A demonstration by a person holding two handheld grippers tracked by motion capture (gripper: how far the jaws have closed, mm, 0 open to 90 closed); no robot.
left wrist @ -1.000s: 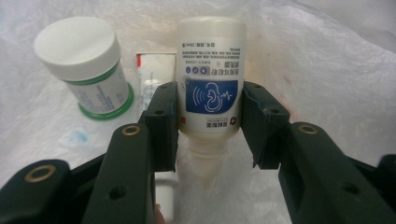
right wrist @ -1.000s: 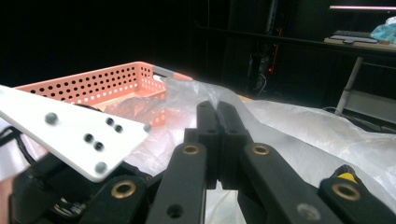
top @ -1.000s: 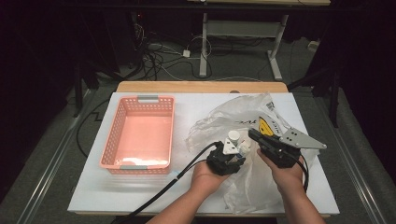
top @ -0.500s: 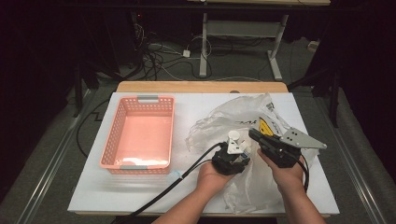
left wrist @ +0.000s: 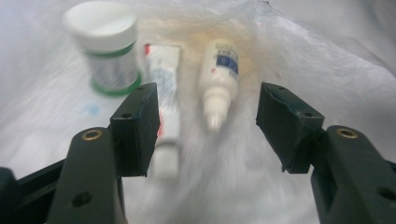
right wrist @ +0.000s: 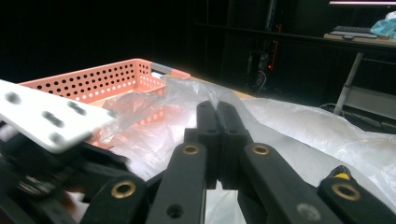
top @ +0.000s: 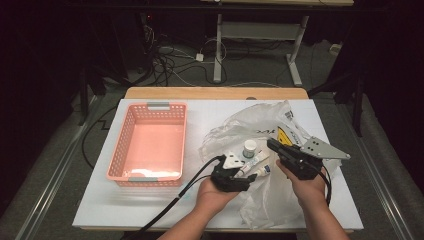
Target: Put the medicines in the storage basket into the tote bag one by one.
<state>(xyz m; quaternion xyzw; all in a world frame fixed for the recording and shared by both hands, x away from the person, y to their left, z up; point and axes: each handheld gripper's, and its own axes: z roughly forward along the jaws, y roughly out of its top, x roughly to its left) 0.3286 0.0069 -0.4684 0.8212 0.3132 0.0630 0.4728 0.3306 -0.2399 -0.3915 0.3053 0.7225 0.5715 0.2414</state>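
Note:
My left gripper (top: 245,174) (left wrist: 210,116) is open low over a clear plastic bag (top: 280,200) (left wrist: 327,60); its jaws have just been opening, and no pad presses on anything. Ahead of it on the bag are a white jar with a green band (top: 249,148) (left wrist: 105,51), a white tube (top: 253,161) (left wrist: 163,88) by the left jaw, and a small dropper bottle (top: 263,170) (left wrist: 218,74) lying between the jaws. My right gripper (top: 270,143) (right wrist: 217,109) is shut on a fold of the bag (right wrist: 303,135), lifting it just right of these items.
An empty pink basket (top: 116,150) (right wrist: 107,79) stands on the white table top (top: 125,205) to the left of the bag. A yellow and black label (top: 284,134) shows through the bag. The left gripper's grey plate (right wrist: 46,121) is close at the right gripper's left.
The left gripper has drawn back toward the person, and its jaws stand wider. The tube and dropper bottle now lie uncovered in front of it. The right gripper has not moved.

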